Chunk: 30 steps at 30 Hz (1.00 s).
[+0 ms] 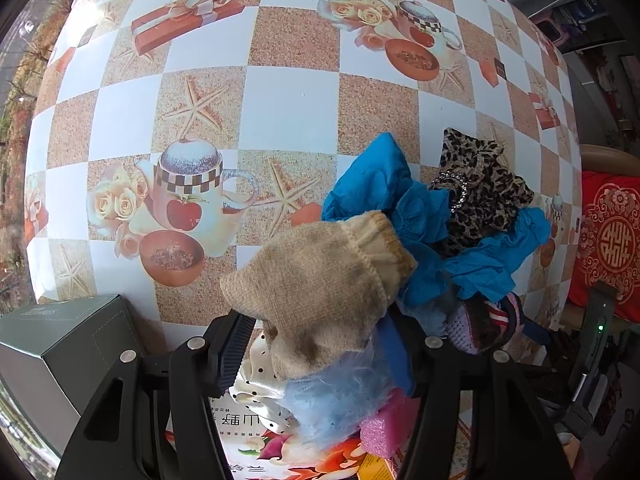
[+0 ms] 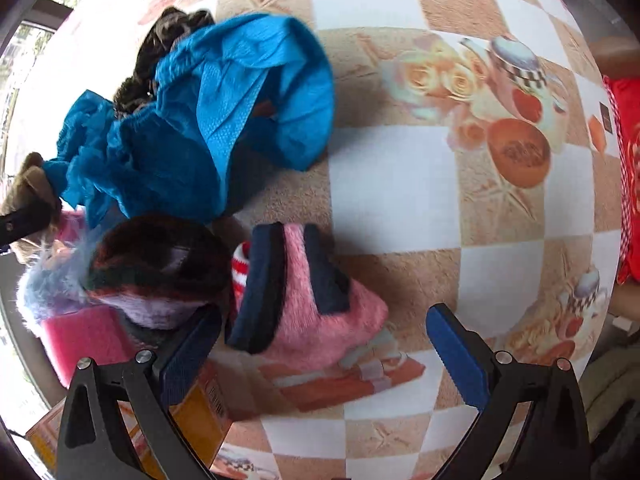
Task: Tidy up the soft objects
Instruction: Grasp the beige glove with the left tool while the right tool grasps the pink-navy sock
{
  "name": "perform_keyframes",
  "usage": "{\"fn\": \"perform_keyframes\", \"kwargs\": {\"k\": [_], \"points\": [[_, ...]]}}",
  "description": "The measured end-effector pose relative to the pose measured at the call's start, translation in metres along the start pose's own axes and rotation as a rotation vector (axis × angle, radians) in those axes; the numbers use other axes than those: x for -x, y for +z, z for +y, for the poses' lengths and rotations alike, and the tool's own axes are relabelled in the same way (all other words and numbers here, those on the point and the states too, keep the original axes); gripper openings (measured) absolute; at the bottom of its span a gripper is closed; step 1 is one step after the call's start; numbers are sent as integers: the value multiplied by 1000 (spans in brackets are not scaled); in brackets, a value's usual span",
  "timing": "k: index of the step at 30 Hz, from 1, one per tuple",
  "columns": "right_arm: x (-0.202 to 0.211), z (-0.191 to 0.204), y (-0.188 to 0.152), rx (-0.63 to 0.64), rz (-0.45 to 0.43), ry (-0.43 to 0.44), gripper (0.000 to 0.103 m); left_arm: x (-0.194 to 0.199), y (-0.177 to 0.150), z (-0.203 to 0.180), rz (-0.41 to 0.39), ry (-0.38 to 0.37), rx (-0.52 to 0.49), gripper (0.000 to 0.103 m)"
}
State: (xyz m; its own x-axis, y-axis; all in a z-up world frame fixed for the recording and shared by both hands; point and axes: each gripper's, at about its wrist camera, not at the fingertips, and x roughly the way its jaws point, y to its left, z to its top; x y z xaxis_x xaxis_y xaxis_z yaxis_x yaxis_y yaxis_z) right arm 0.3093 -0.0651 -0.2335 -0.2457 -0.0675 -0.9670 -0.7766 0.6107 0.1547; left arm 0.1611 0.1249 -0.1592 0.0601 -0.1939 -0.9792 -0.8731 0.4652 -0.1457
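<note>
Left wrist: left gripper (image 1: 320,344) clamps beige sock (image 1: 320,280), lower centre. Right wrist: right gripper (image 2: 324,344) wide open around pink sock (image 2: 320,320), gripping nothing.

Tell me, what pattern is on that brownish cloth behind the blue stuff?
Leopard print cloth, tan with dark spots; the left wrist view shows it best.

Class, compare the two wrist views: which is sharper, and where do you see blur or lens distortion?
Left wrist view: sharp, the beige knitted sock shows crisp stitches; the checked tablecloth bulges from fisheye distortion. Right wrist view: softer, the blue cloth and the tablecloth print look smeared, edges bowed too.
</note>
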Motion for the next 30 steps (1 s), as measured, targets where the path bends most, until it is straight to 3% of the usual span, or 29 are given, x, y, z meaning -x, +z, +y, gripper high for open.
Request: {"fn": "perform_keyframes", "kwargs": {"k": [2, 4, 5, 8, 17, 23, 30], "points": [[-3, 1, -4, 4, -7, 2, 85, 3, -7, -3, -18, -25, -19, 51], [2, 2, -8, 17, -27, 5, 66, 9, -10, -6, -46, -12, -37, 39], [4, -1, -10, 18, -34, 27, 50, 12, -11, -6, -61, -9, -44, 35], [17, -12, -13, -7, -67, 69, 40, 25, -14, -5, -109, 15, -50, 29], [59, -70, -34, -108, -162, 162, 40, 62, -30, -10, -212, 50, -135, 28], [91, -72, -22, -150, -203, 177, 40, 79, -53, -60, -243, 58, -300, 28], [134, -85, -50, -211, -234, 178, 40, 87, -100, -133, -244, 2, -530, 28]]}}
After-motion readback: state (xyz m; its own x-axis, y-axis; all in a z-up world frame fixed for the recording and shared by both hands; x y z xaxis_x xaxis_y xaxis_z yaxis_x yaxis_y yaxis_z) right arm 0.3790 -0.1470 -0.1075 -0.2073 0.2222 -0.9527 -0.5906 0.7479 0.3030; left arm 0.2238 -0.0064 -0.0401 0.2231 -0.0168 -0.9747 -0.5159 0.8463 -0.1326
